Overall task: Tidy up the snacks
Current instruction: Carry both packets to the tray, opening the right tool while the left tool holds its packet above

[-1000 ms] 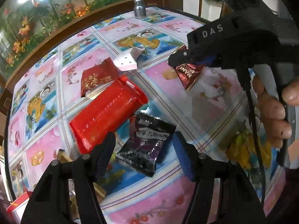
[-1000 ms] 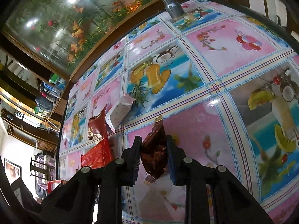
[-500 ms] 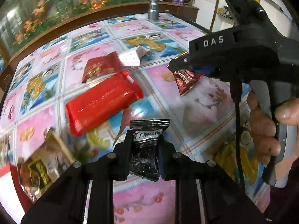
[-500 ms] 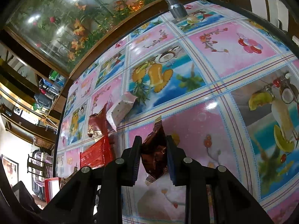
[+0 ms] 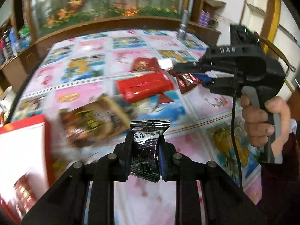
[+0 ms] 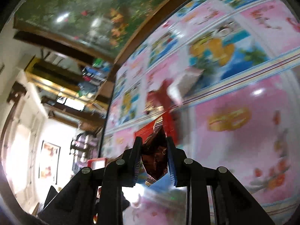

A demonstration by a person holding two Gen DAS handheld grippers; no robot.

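My left gripper point(image 5: 145, 146) is shut on a black plum candy packet point(image 5: 147, 148) and holds it above the table. My right gripper point(image 6: 153, 155) is shut on a dark red-brown snack packet point(image 6: 155, 159); the same gripper point(image 5: 178, 70) and packet point(image 5: 186, 81) show at the right of the left wrist view, held over the table. On the table lie a long red snack pack point(image 5: 144, 86), a smaller dark red packet point(image 5: 144, 64), a white packet point(image 5: 166, 63) and a blurred brown packet point(image 5: 90, 120).
A red and white box point(image 5: 22, 153) stands at the left near edge of the patterned tablecloth point(image 5: 84, 69). A metal flashlight point(image 5: 182, 30) stands at the far edge. A wooden ledge with flowers runs behind the table.
My left gripper closed on the black packet, lifted it and swung left toward the red and white box. My right gripper moved left with its packet; both views are blurred by motion.
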